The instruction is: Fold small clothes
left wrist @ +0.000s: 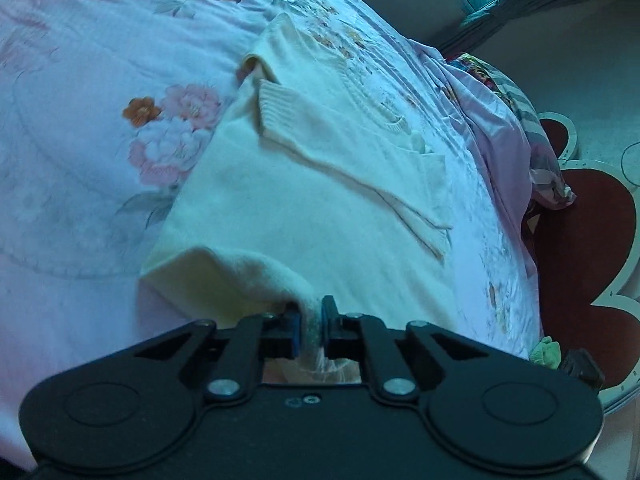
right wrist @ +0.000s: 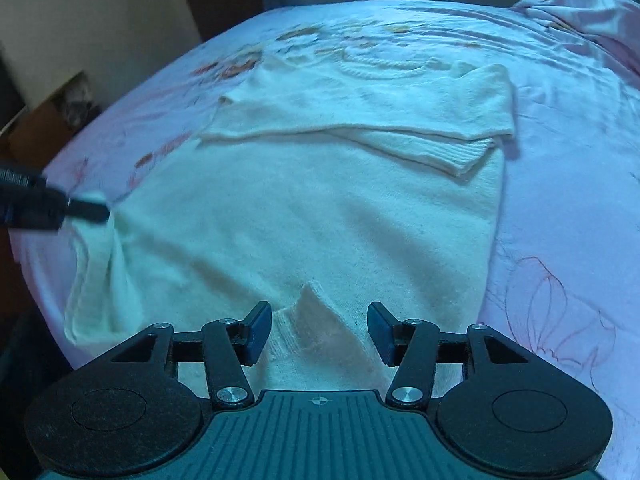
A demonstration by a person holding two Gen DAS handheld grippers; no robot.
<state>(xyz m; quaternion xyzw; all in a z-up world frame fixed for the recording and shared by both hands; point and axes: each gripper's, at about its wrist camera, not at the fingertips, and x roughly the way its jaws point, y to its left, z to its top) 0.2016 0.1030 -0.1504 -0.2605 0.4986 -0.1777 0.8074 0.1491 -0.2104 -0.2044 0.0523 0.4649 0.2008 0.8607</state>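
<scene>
Between the blue pads of the left tool (left wrist: pixel 311 330) a bunch of cream knit is pinched: its jaws stand nearly together and the cloth runs through the narrow gap, so this tool grips the near corner of the sweater (left wrist: pixel 304 200). From this grip the fabric rises in a small tent and then lies down flat again, which I think means the hem is being lifted for a fold. The right tool (right wrist: pixel 318 332) is half open; a little peak of the same hem stands between its two pads (right wrist: pixel 258 330), but they do not press on it, so it holds nothing yet. In the right wrist view the left tool appears at the left edge as a dark shape with the sweater corner pulled up at its tip. Further out, the sweater is spread on the bed (left wrist: pixel 72 184), over a pink sheet with printed flowers, and one sleeve (right wrist: pixel 400 144) with a ribbed cuff is already laid across the chest, probably so that the body makes a neat rectangle. My judgement is that the two tools take the bottom edge at two points, well apart, to carry it up toward the collar evenly. Beyond the bed edge a red rug (left wrist: pixel 588 240) lies on the floor.
</scene>
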